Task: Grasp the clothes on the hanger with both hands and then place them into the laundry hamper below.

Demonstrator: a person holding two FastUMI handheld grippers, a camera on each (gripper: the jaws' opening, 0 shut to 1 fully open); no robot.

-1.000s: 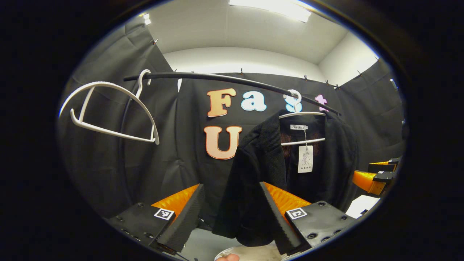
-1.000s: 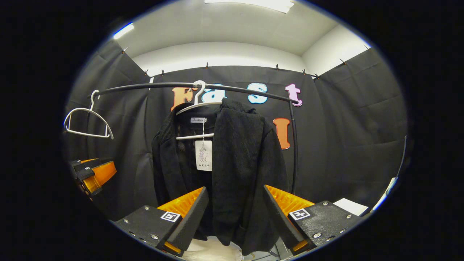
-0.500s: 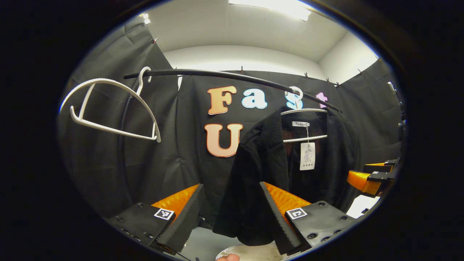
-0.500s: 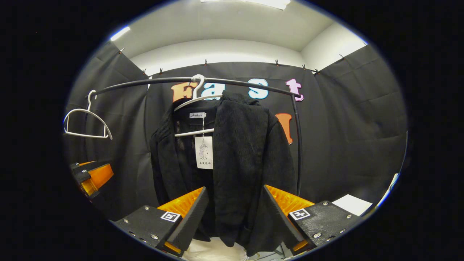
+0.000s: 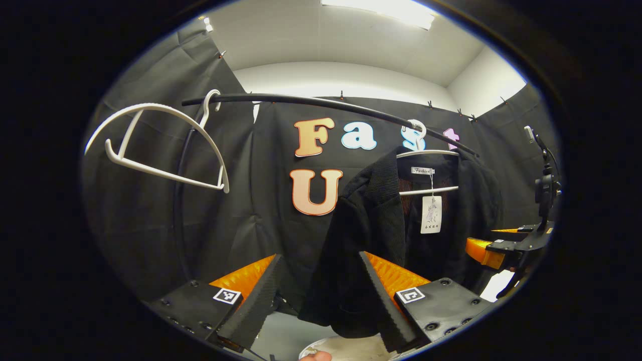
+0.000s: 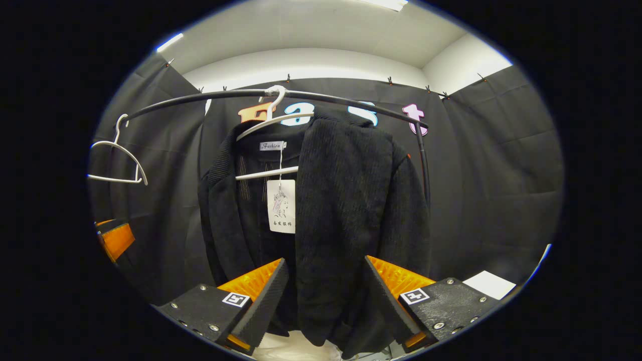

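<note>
A black knitted jacket (image 6: 346, 210) hangs on a white hanger (image 6: 271, 120) from the black rail (image 6: 210, 98), with a white tag (image 6: 281, 213) at its collar. My right gripper (image 6: 323, 296) is open, its fingers either side of the jacket's right front panel without touching it. In the left gripper view the same jacket (image 5: 371, 235) hangs right of centre. My left gripper (image 5: 318, 296) is open below its left front edge. The right gripper (image 5: 496, 248) shows at that view's right edge. A pale rim of the hamper (image 5: 351, 348) peeks out below.
An empty white hanger (image 5: 160, 145) hangs at the rail's left end, also seen as the empty hanger (image 6: 118, 163) in the right gripper view. The rail's upright post (image 6: 424, 160) stands just right of the jacket. A white sheet (image 6: 489, 284) lies low at the right.
The right gripper has moved closer to the jacket, which now looms larger between its fingers. The left gripper has shifted slightly; both stay open.
</note>
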